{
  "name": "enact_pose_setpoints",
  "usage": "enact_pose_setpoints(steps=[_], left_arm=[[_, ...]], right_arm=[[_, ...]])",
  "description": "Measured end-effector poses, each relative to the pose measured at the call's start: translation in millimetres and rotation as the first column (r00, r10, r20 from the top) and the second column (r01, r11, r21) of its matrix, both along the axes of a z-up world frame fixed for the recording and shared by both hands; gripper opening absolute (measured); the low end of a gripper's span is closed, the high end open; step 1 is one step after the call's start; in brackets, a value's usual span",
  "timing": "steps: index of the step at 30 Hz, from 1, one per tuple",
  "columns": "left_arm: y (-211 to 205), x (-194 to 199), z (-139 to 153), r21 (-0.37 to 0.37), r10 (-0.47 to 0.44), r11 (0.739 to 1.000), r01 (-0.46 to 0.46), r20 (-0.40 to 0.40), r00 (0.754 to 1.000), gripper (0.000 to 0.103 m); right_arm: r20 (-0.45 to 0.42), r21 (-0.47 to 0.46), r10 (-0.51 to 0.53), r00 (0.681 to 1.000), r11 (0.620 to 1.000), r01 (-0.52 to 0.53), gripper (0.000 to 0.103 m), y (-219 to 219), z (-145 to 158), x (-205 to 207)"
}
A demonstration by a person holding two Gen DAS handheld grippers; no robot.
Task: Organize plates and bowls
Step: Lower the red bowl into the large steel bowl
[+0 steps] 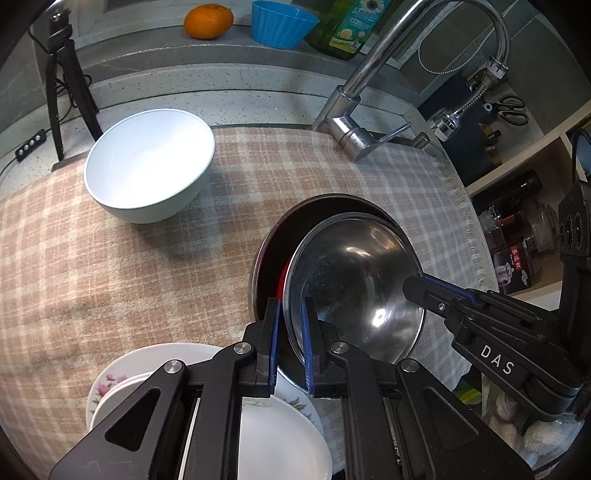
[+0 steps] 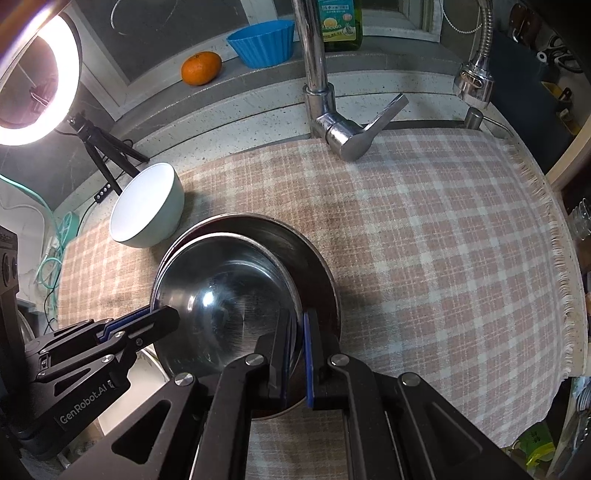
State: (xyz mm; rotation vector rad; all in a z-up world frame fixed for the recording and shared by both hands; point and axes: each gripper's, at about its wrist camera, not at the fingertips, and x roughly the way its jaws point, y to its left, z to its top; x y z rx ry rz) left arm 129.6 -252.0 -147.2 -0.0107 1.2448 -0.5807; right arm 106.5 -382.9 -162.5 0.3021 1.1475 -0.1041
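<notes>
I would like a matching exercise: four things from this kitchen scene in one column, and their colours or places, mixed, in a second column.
Things:
1. steel bowl
2. pale bowl
3. orange
4. fluted cup

Descriptions:
A. blue, on the ledge behind
B. gripped at its rim from two sides
C. alone on the checked cloth, far left
D. round fruit beside the blue cup

Pairs: 1-B, 2-C, 3-D, 4-A

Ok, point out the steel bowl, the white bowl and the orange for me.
steel bowl (image 1: 354, 273): left wrist view, inner wall.
white bowl (image 1: 147, 158): left wrist view, inside surface.
orange (image 2: 201, 68): right wrist view, middle of the peel.
</notes>
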Motion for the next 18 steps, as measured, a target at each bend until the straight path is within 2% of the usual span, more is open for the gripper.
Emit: enact_pose_setpoints(steps=[18], left_arm=[[-5, 5, -8, 0.007, -0.006, 1.000, 0.006, -0.008, 1.000, 0.009]], right_arm=[[-0.018, -0.036, 0.005, 1.000, 0.999, -0.006, 0.009, 1, -11, 5]])
